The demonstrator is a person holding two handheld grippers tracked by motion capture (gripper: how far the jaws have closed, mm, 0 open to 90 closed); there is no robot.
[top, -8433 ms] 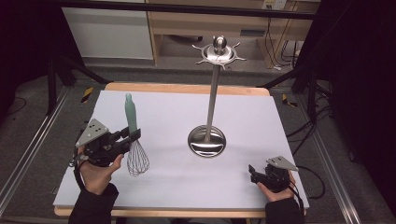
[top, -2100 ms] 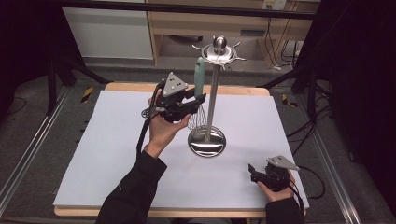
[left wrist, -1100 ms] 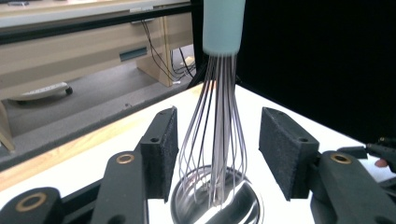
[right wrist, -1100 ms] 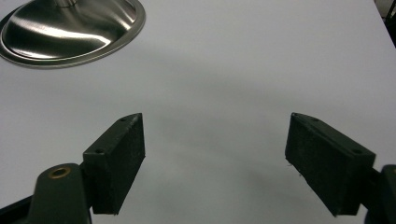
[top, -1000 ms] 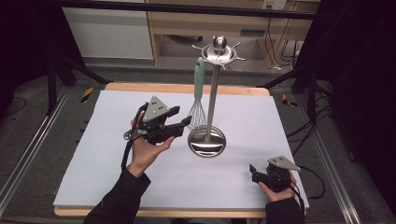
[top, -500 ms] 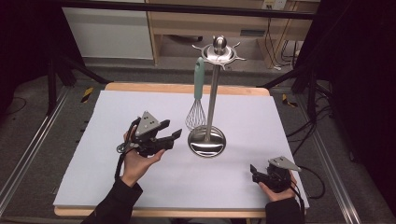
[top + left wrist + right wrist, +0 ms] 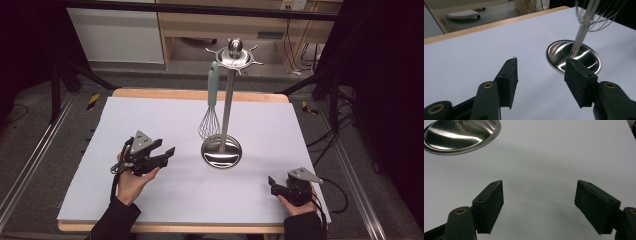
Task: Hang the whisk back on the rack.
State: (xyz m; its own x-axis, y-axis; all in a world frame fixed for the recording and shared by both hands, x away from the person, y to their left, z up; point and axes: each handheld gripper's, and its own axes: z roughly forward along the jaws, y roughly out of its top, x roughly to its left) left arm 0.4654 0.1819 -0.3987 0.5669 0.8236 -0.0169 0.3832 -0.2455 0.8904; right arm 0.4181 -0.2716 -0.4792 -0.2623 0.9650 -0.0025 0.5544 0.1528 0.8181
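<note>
A whisk [image 7: 210, 107] hangs from the steel stand [image 7: 227, 107] while left gripper [image 7: 165, 153] and right gripper [image 7: 272, 183] fingers gape apart, empty.

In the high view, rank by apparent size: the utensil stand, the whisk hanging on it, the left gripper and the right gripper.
1. utensil stand, tallest by far.
2. whisk, about half the stand's height.
3. left gripper and right gripper: alike in size; left looks slightly bigger, but it may be held nearer the camera, so unranked.

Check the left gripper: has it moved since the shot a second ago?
Yes. The left gripper has pulled back from the stand's base, toward the person's near-left side; its jaws are open and empty.
</note>
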